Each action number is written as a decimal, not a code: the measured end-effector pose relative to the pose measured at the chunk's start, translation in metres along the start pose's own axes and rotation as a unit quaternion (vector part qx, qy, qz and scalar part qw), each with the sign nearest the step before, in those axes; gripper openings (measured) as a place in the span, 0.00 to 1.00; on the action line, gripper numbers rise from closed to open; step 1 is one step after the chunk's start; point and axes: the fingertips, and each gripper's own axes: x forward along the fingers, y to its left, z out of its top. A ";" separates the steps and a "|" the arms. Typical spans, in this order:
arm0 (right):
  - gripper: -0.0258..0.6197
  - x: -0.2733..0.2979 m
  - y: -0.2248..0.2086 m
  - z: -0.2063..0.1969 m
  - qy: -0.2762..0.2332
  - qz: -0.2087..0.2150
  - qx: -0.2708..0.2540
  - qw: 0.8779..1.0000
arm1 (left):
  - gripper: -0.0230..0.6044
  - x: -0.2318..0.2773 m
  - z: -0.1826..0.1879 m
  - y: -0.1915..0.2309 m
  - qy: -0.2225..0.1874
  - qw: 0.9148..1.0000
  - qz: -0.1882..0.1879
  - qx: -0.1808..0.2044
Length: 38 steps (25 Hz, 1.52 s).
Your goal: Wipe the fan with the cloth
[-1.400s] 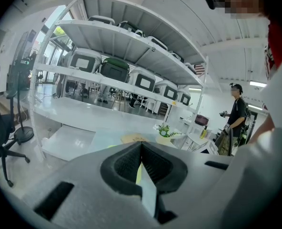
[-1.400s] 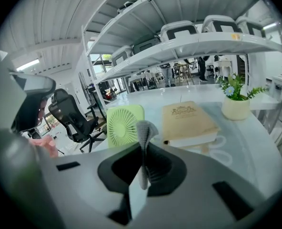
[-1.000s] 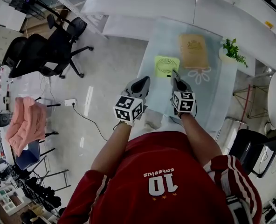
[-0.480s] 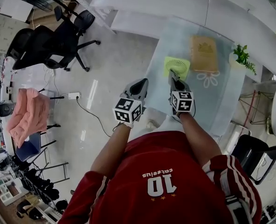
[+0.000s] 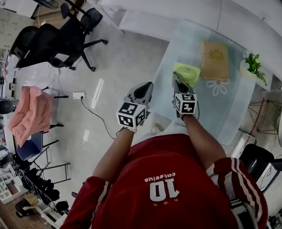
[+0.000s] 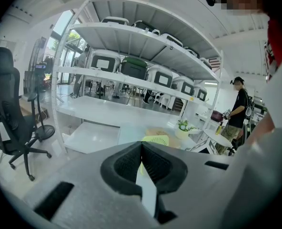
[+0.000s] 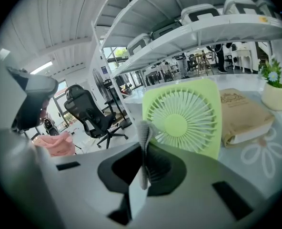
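Limp cloth (image 7: 145,128) being pinched by right claw (image 7: 143,149); left claw (image 6: 141,147) being held clenched, empty. Fan (image 7: 181,118) judged light, tippable; bracing at frame advised.

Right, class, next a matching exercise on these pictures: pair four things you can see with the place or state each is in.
Things:
1. fan
2. cloth
3. potted plant
4. left gripper

Places or states:
A. shut, nothing between its jaws
B. grey, pinched in the right gripper's jaws
C. light green, standing upright on the glass table
D. in a pale pot near the table's edge

Pairs: 1-C, 2-B, 3-D, 4-A
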 end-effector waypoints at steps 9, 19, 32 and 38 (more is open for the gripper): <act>0.06 0.014 -0.005 -0.011 0.015 -0.006 -0.009 1.000 | 0.04 0.000 -0.004 0.009 0.009 1.000 0.006 0.002; 0.06 0.001 -0.027 -0.009 0.014 -0.025 -0.008 1.000 | 0.04 0.005 0.001 -0.004 0.006 1.000 -0.003 0.008; 0.06 -0.018 -0.046 -0.012 0.018 -0.036 -0.001 0.999 | 0.04 0.018 0.008 -0.027 -0.004 1.000 -0.023 -0.007; 0.06 -0.028 -0.064 -0.013 0.020 -0.046 0.003 0.999 | 0.04 0.038 0.007 -0.045 -0.001 0.999 -0.040 -0.005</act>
